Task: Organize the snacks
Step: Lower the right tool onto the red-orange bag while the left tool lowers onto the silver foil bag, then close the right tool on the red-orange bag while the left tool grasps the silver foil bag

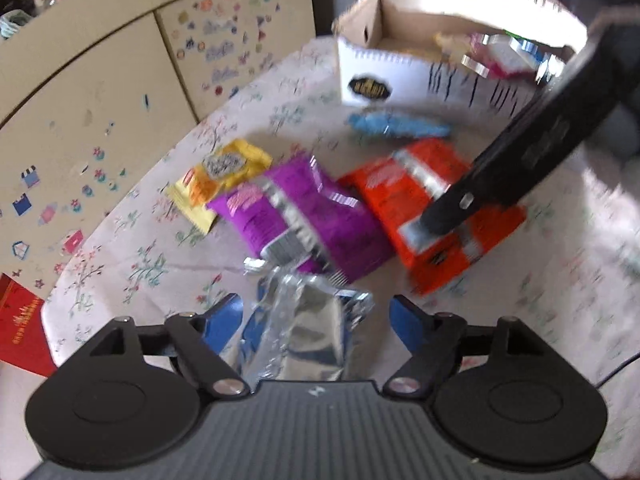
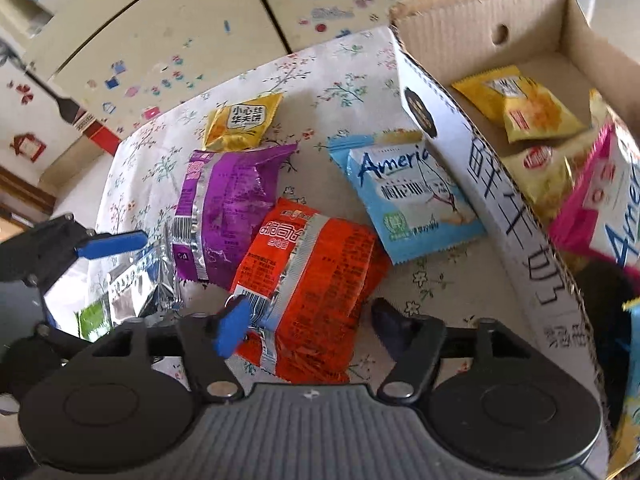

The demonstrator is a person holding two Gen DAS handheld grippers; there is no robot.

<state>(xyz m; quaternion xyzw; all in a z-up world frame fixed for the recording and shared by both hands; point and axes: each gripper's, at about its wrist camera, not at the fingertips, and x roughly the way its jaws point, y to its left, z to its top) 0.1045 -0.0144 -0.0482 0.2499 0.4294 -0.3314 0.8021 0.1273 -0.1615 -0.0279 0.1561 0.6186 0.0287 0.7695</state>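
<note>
With my right gripper (image 2: pixel 308 328) open astride the orange packet (image 2: pixel 308 280) on the bench (image 2: pixel 440 280) and my left gripper (image 1: pixel 318 320) open around the silver packet (image 1: pixel 304 328), I should close squarely mid-packet before lifting toward the cardboard box (image 2: pixel 500 208).

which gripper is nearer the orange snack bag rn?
Right. The right gripper has its open fingers on either side of the orange snack bag's near end. The left gripper sits further off, open around the silver packet.
</note>
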